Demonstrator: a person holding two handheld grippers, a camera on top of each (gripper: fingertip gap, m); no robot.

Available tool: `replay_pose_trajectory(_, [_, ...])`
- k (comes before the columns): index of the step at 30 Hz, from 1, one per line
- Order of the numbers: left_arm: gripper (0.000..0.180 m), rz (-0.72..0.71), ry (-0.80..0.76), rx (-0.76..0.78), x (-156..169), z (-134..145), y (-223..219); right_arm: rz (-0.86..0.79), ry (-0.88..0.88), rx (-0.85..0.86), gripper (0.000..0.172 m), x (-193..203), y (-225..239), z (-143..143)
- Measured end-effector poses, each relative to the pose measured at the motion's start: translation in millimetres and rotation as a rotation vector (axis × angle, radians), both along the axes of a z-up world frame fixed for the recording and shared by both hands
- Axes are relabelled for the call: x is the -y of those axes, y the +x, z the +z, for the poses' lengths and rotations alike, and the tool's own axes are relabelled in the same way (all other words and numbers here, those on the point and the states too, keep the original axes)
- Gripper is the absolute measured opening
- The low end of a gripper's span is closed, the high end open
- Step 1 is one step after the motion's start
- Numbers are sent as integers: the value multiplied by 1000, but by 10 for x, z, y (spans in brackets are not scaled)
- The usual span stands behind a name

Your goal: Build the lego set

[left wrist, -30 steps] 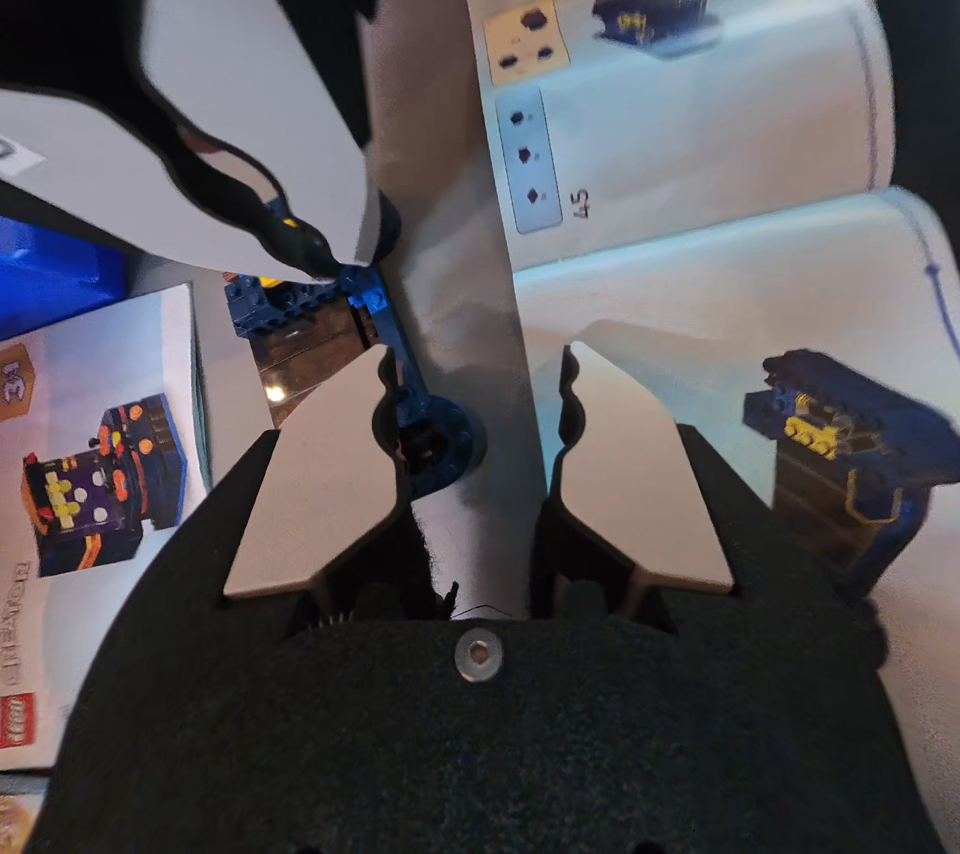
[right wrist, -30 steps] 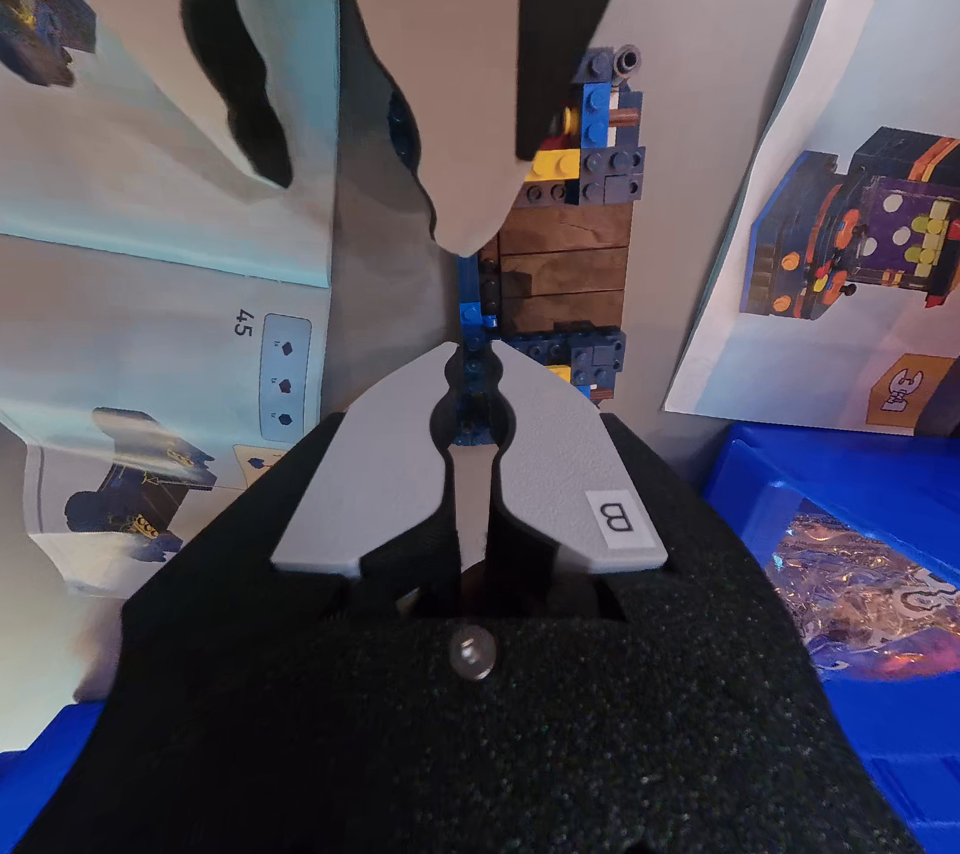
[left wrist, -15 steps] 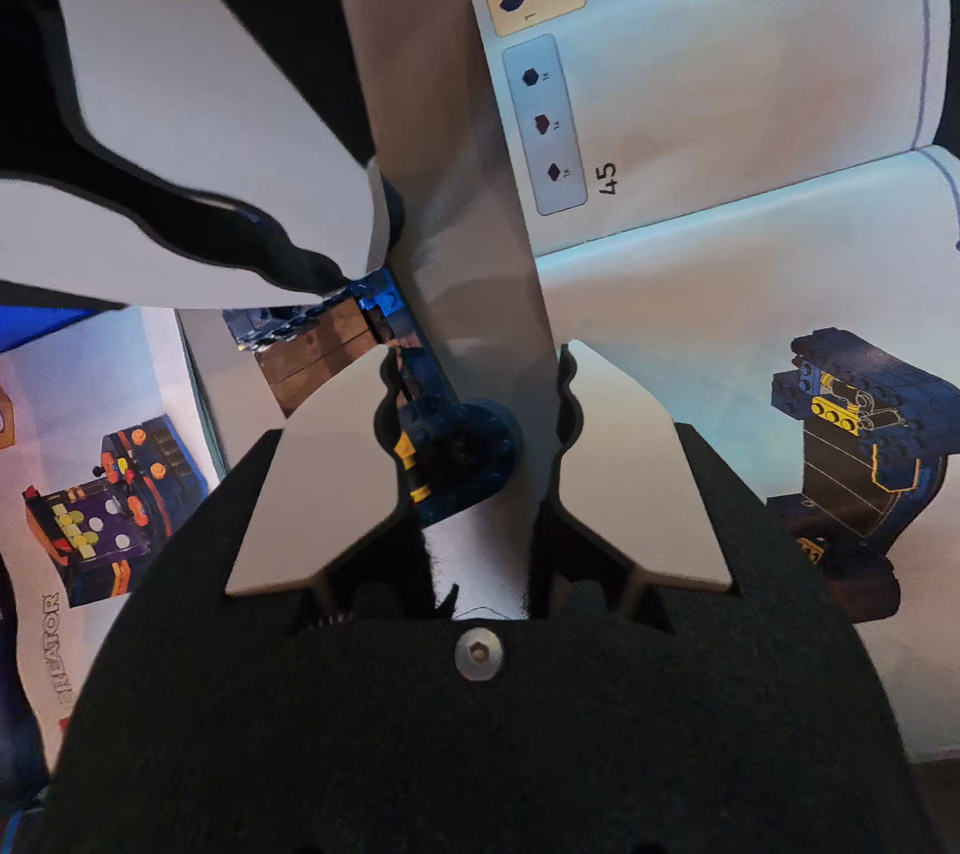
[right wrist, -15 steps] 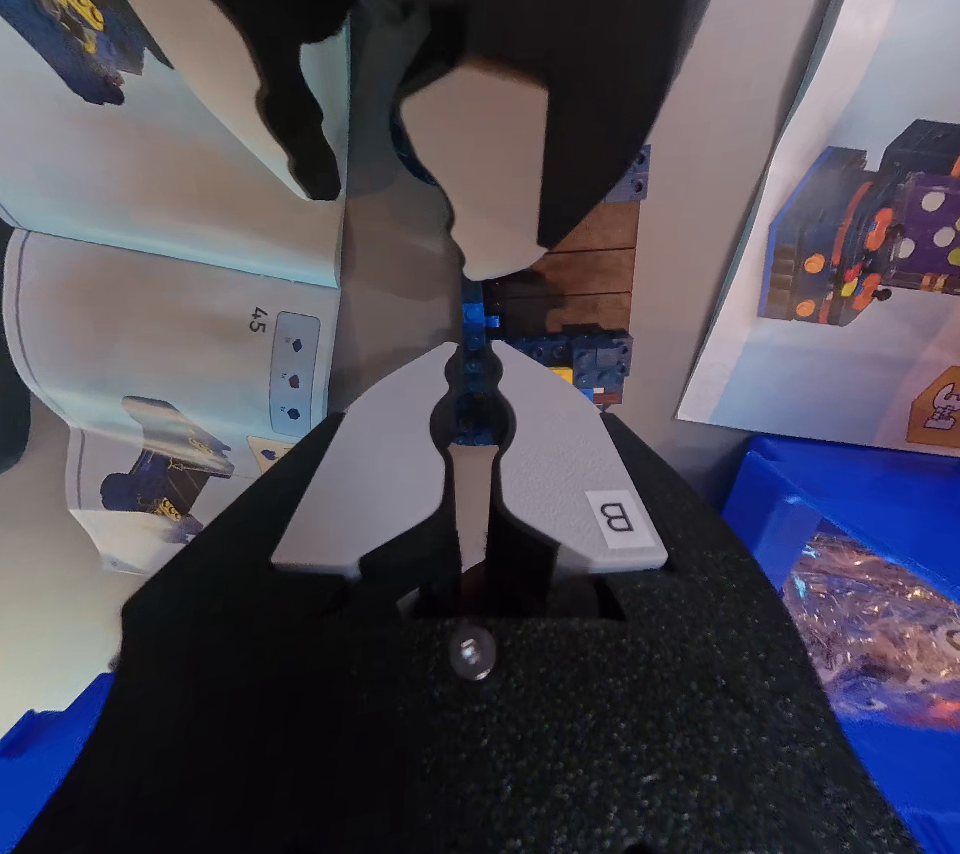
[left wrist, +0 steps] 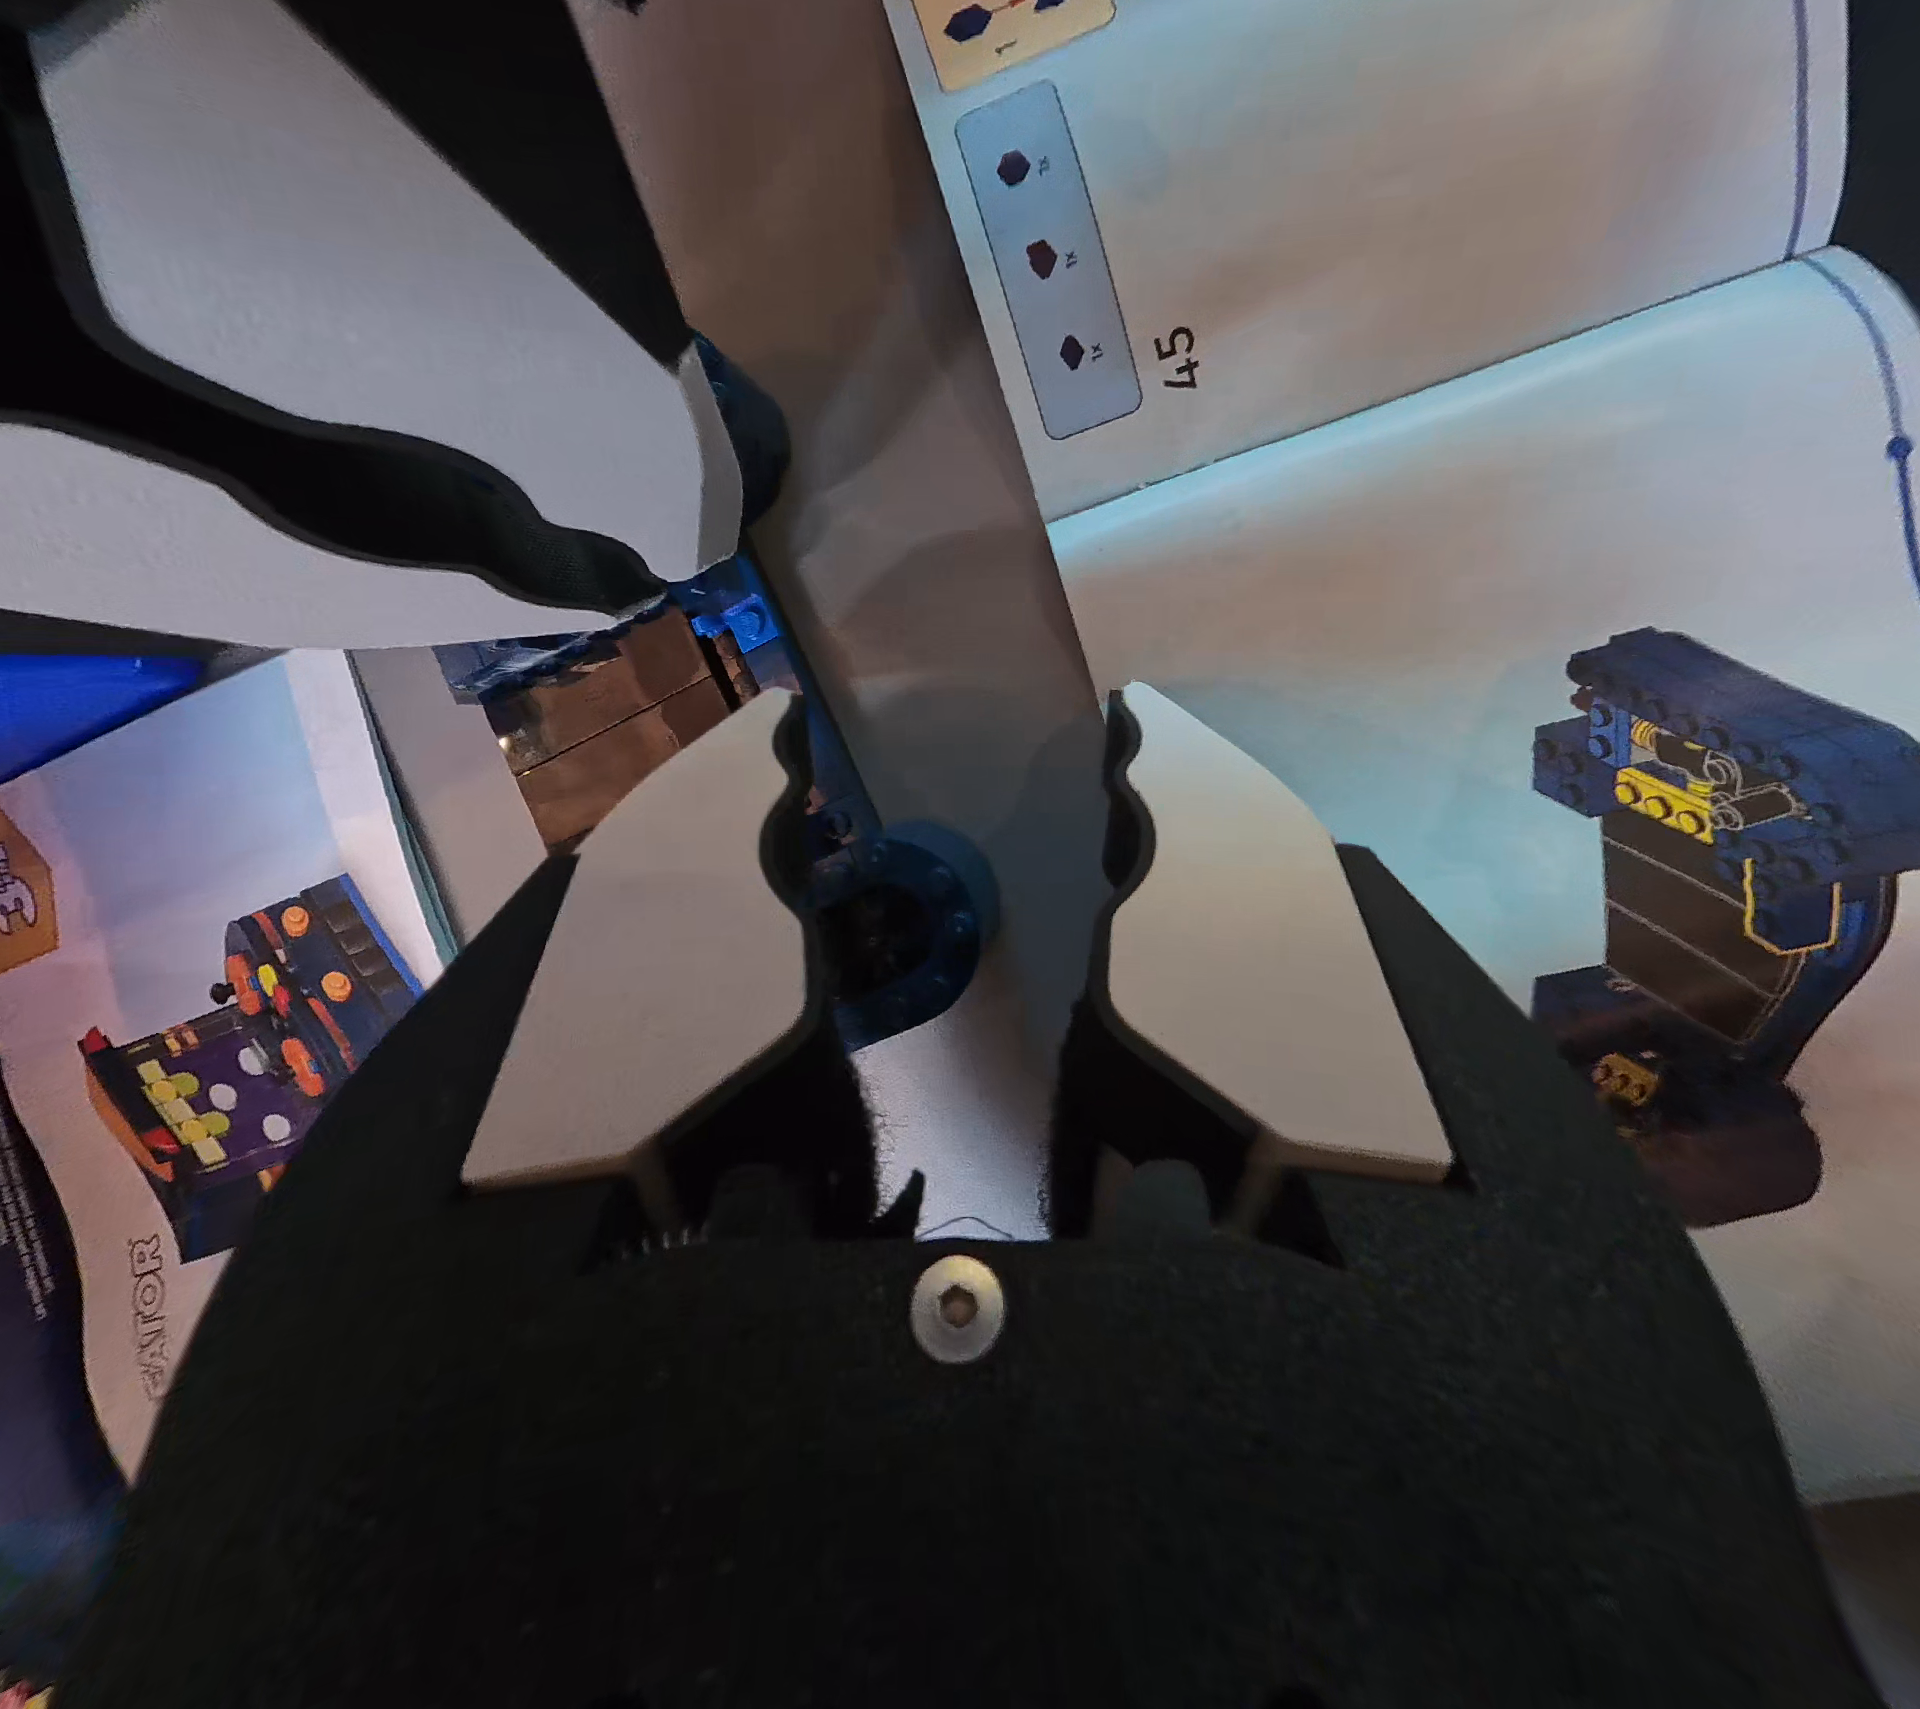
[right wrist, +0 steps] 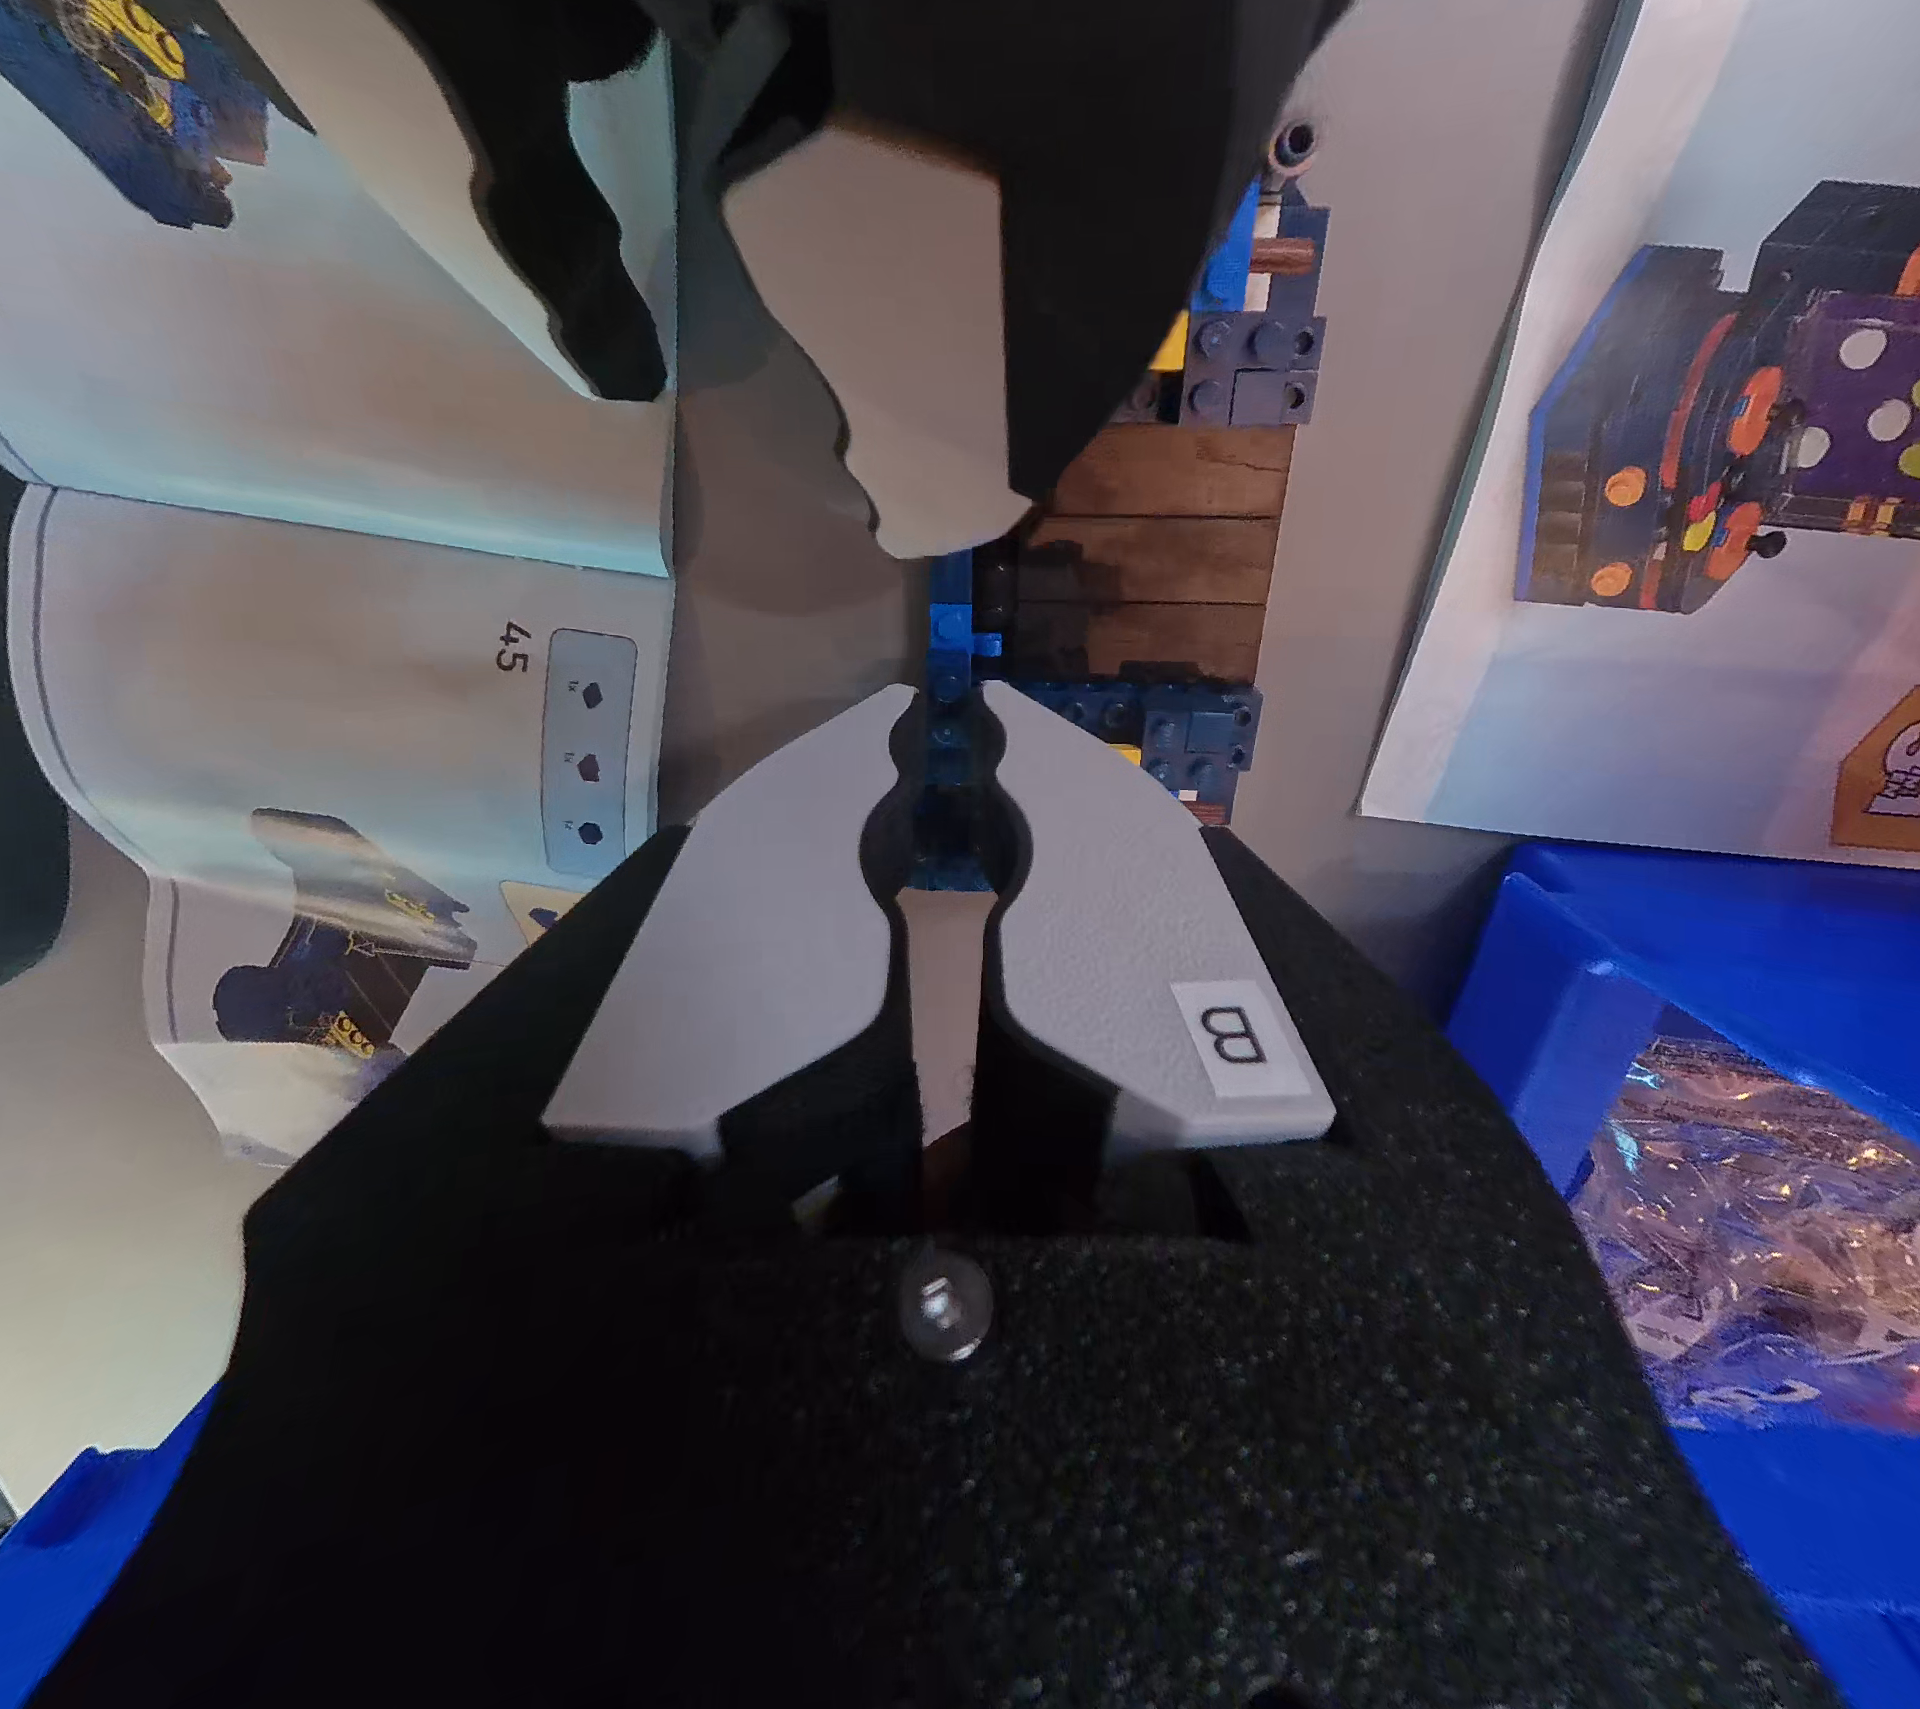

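Note:
A brick model (right wrist: 1153, 537) with brown tiles and dark blue bricks lies on the grey table. My right gripper (right wrist: 951, 724) is shut on the blue plate edge (right wrist: 951, 651) of the model; it also shows in the left wrist view (left wrist: 665, 589) at the upper left. My left gripper (left wrist: 951, 724) is open. A dark blue round piece (left wrist: 904, 921) on the model's edge sits between its fingers, next to the left finger (left wrist: 675, 911), and the right finger (left wrist: 1247, 932) stands clear of it. In the right wrist view the left gripper (right wrist: 769, 433) hangs over the model's far end.
An open instruction booklet (left wrist: 1455, 309) lies beside the model and also shows in the right wrist view (right wrist: 312, 620). A printed sheet with a picture of an arcade model (right wrist: 1714, 464) lies on the other side. A blue bin (right wrist: 1714, 953) holds a crinkled plastic bag (right wrist: 1766, 1192).
My left gripper has moved forward, so the round piece sits deeper between its fingers, and its jaws have narrowed slightly. My right gripper has kept its hold on the blue edge.

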State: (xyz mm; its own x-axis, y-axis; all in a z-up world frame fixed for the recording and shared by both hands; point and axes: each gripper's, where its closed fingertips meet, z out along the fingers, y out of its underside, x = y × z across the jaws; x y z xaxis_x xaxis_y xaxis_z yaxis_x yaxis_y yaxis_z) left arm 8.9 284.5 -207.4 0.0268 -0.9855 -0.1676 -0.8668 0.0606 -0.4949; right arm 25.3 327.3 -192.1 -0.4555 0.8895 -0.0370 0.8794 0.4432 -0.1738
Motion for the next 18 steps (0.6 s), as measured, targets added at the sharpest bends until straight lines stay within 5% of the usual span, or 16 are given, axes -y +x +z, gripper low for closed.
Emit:
replay_pose_trajectory(6, [19,139,27,75,-204,99,-53,-36,-43,-8,7,5,-7,3])
replay_pose_trajectory(18, [10,193,77,-10,-283,-41,-46,-16,-24,-28,7,23,8,3])
